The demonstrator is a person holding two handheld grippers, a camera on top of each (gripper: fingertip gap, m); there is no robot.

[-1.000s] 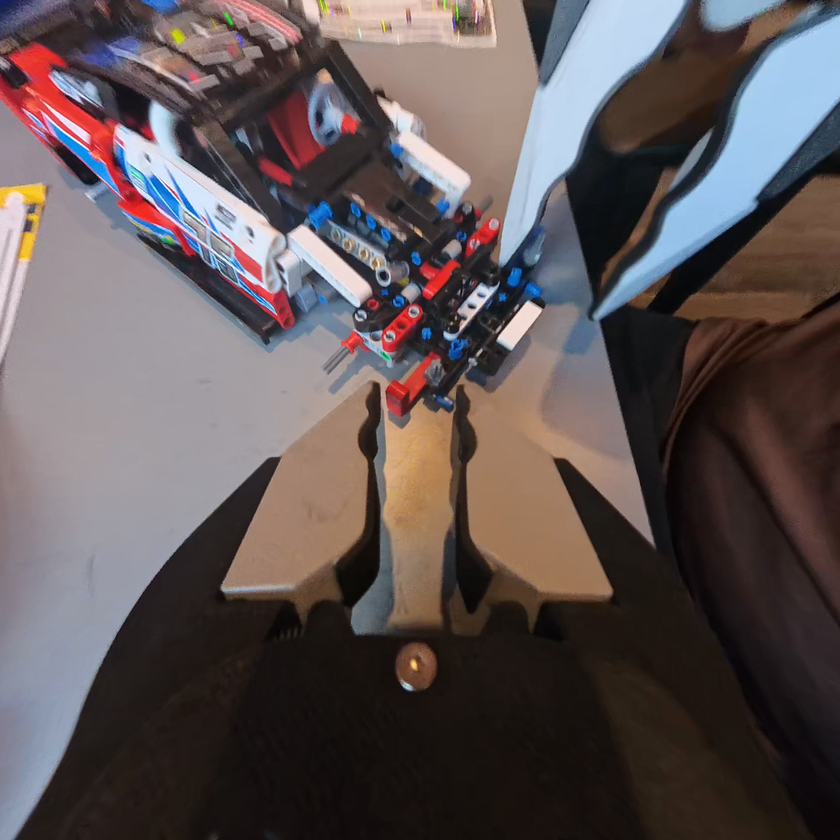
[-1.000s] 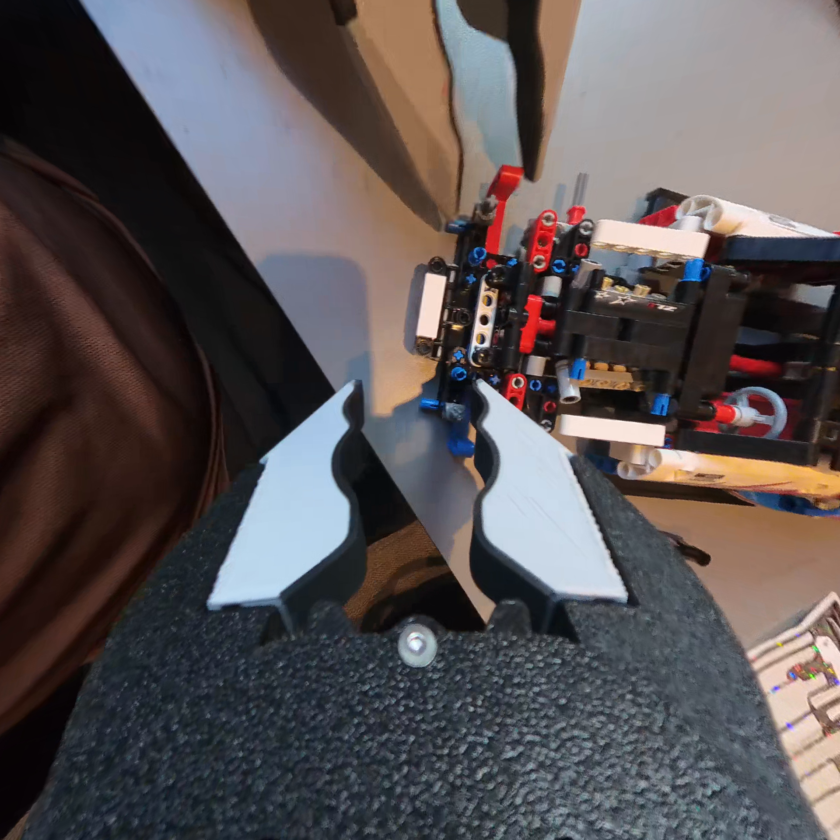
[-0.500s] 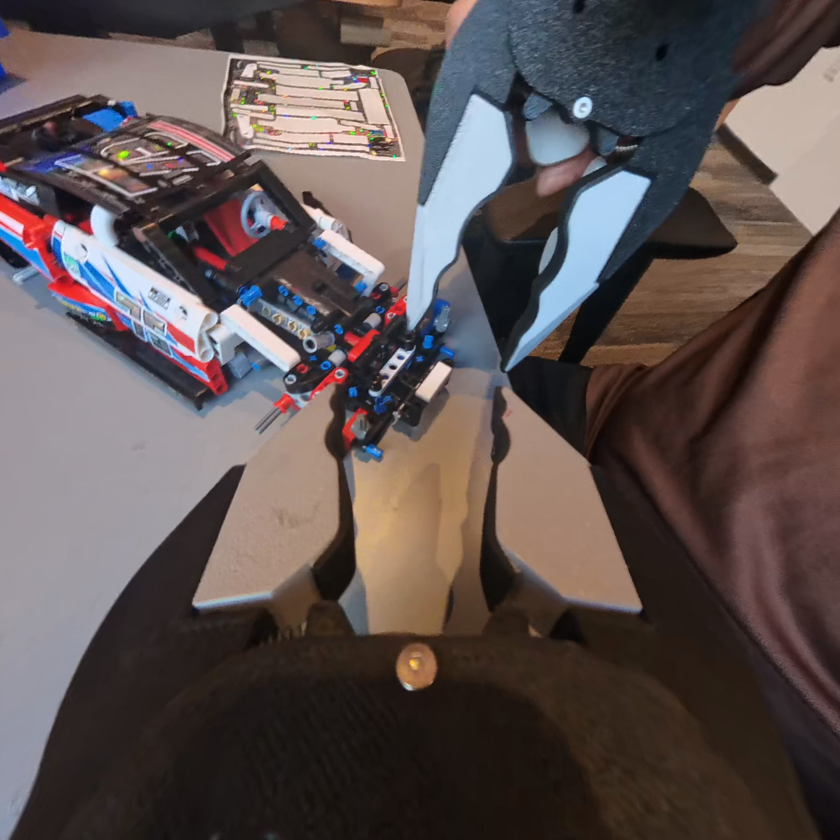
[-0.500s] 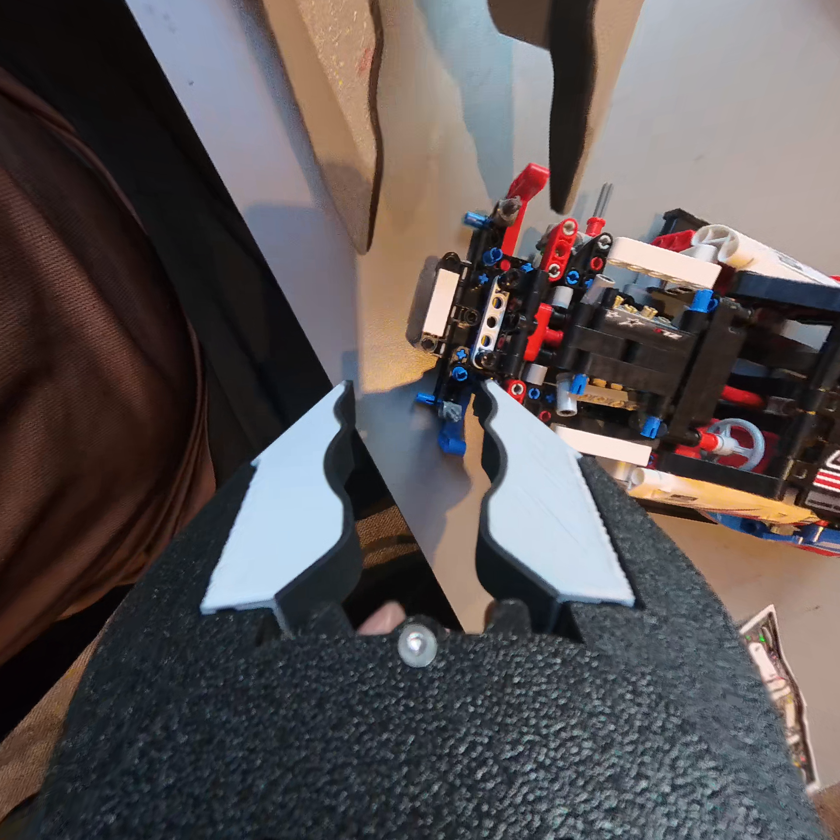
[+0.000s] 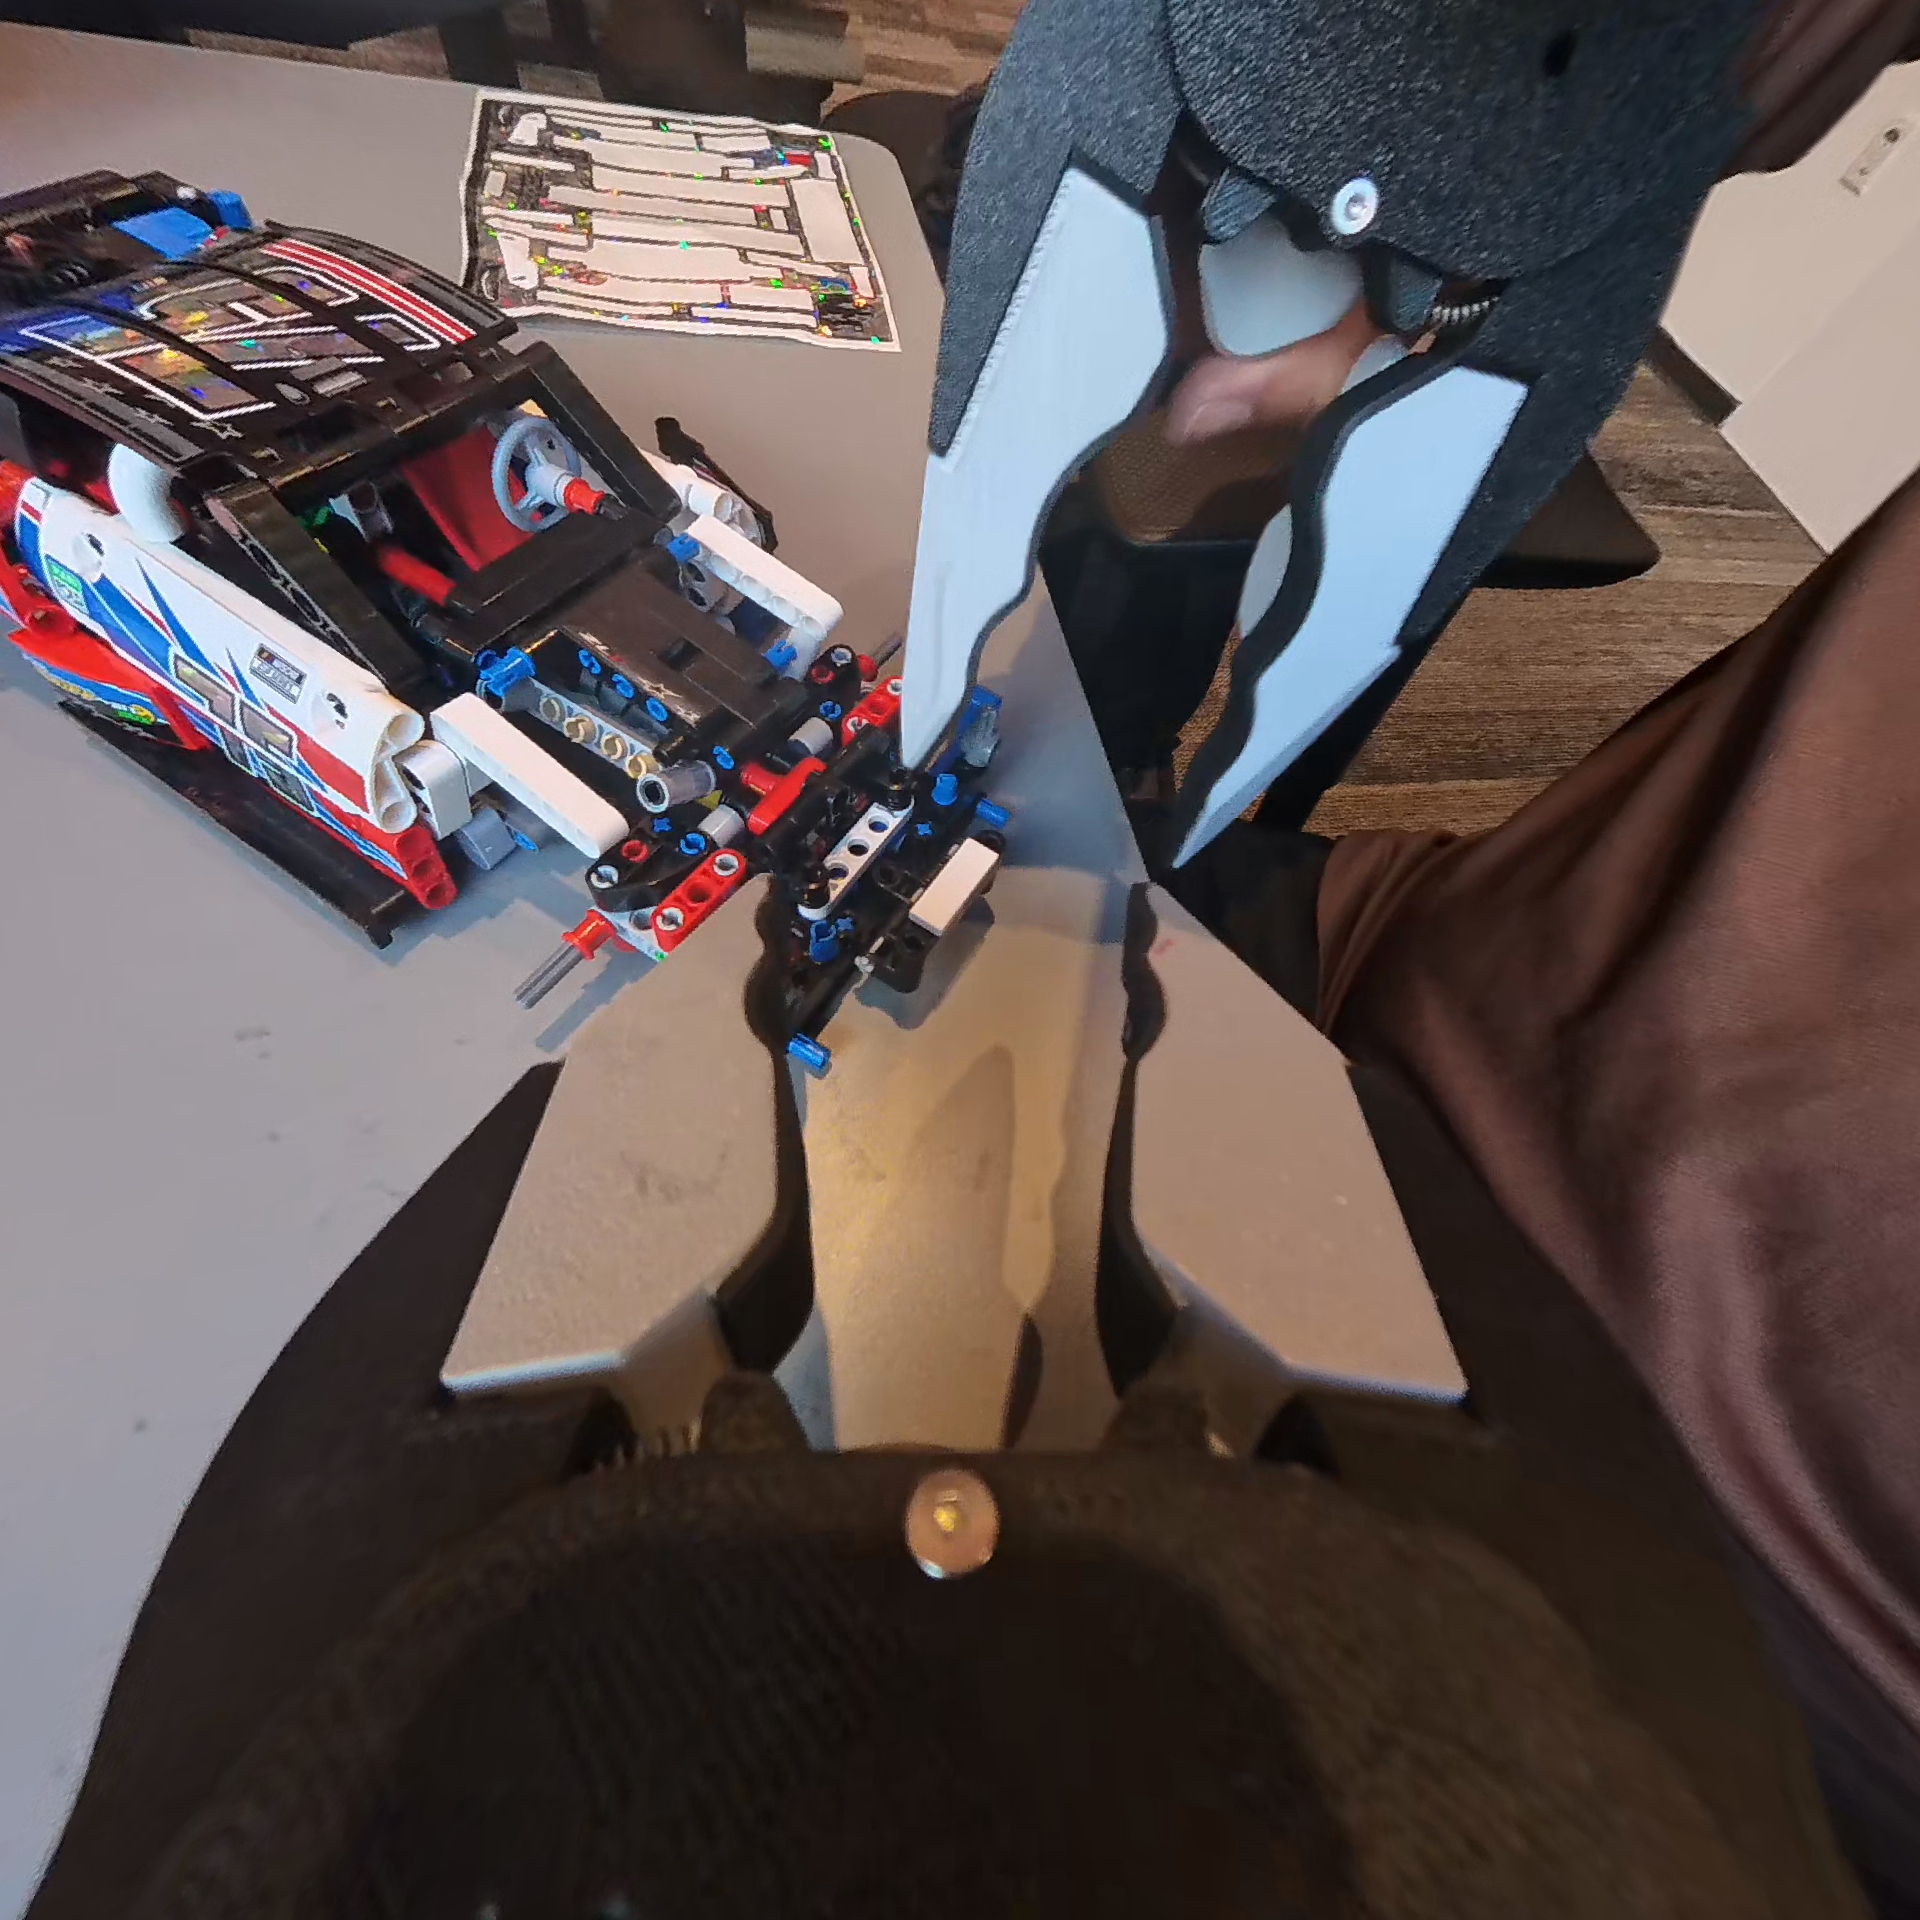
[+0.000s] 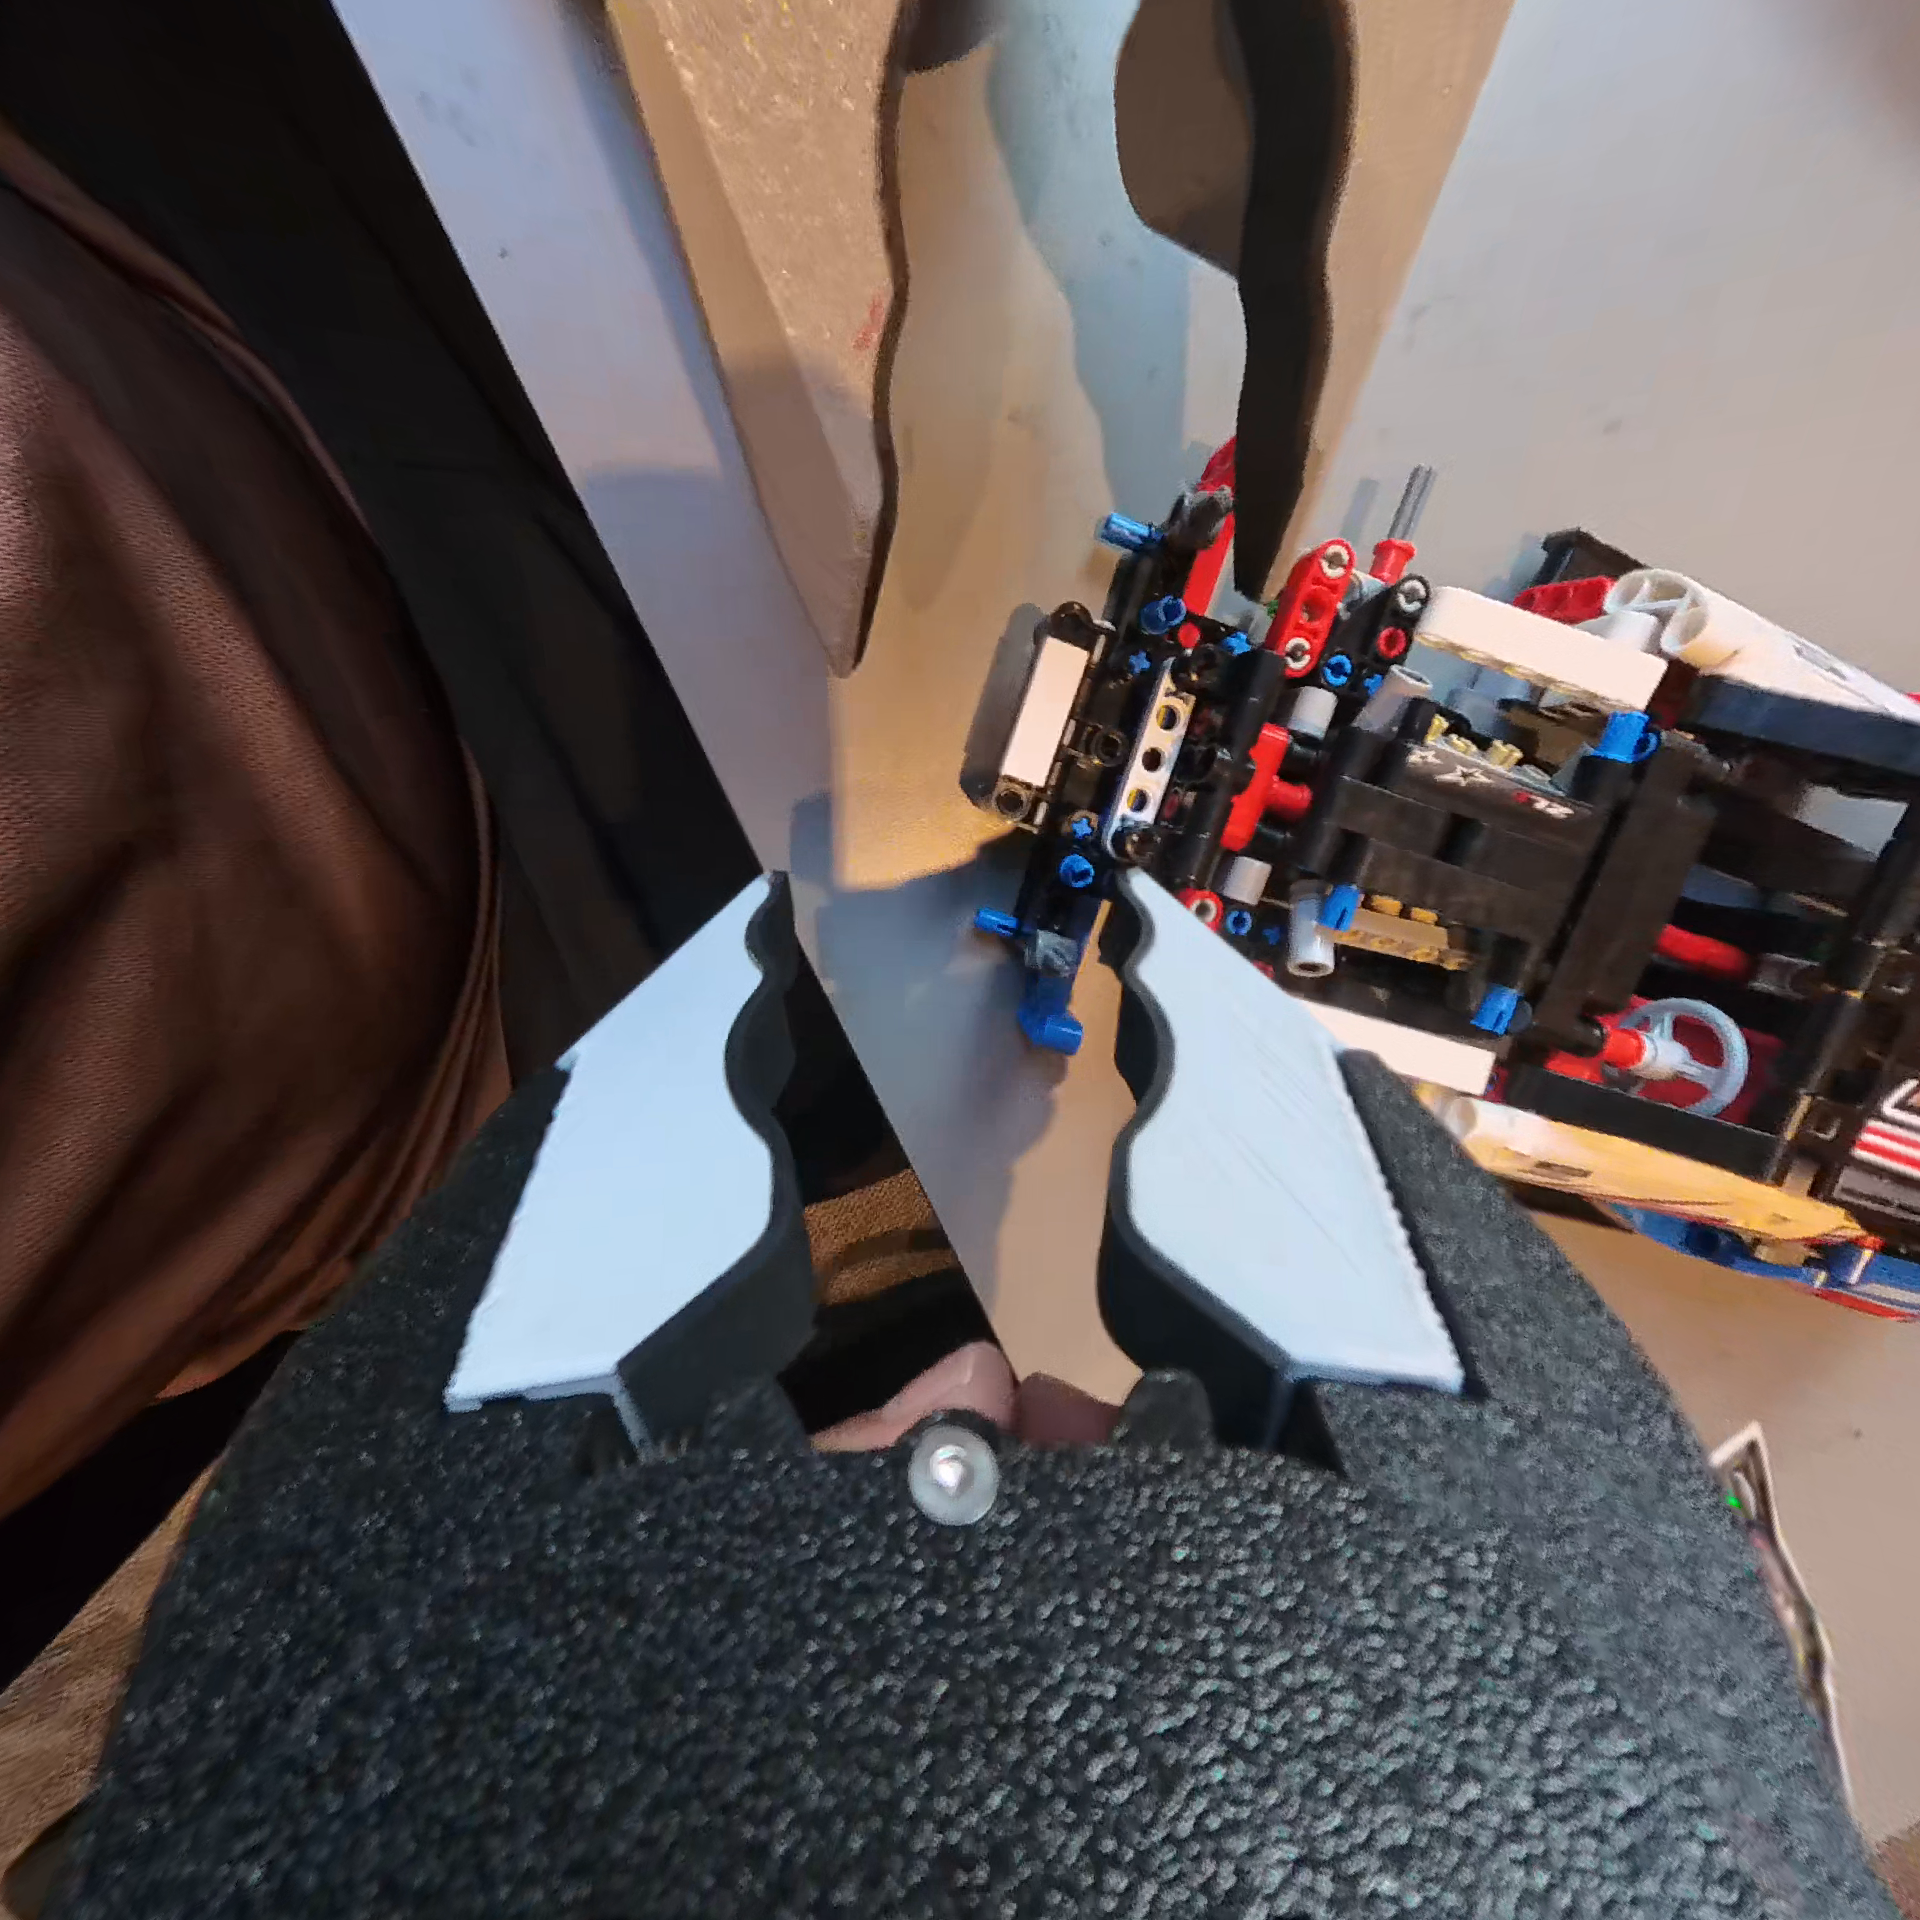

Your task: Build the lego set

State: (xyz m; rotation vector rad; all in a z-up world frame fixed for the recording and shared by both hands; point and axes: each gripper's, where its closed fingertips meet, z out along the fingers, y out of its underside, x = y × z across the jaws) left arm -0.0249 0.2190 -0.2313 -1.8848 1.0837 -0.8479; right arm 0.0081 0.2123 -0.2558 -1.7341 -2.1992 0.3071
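A red, white and blue Lego race car [image 5: 312, 582] lies on the grey table [image 5: 208, 1143]. Its bare front frame [image 5: 862, 842] of black beams, red parts and blue pins points at the table corner. My left gripper [image 5: 951, 914] is open and empty, and its left fingertip [image 5: 769, 935] rests against the frame's near side. My right gripper [image 6: 951, 894] is open and empty, and its right fingertip [image 6: 1132, 904] touches the frame [image 6: 1143, 748] by a blue pin [image 6: 1049, 1013]. Each gripper also shows in the other's view: the right [image 5: 1049, 800], the left [image 6: 1049, 623].
A sticker sheet [image 5: 665, 218] lies at the far side of the table behind the car. The table corner and edge [image 5: 1101, 790] run just past the car's front. A person in brown clothing [image 5: 1662, 1039] is close at that edge. Tip to tip, the grippers are about 5 cm apart.
My left gripper has opened wider and drawn back and up from the red part at the frame's end. The right gripper has stayed open at the other side of the frame.
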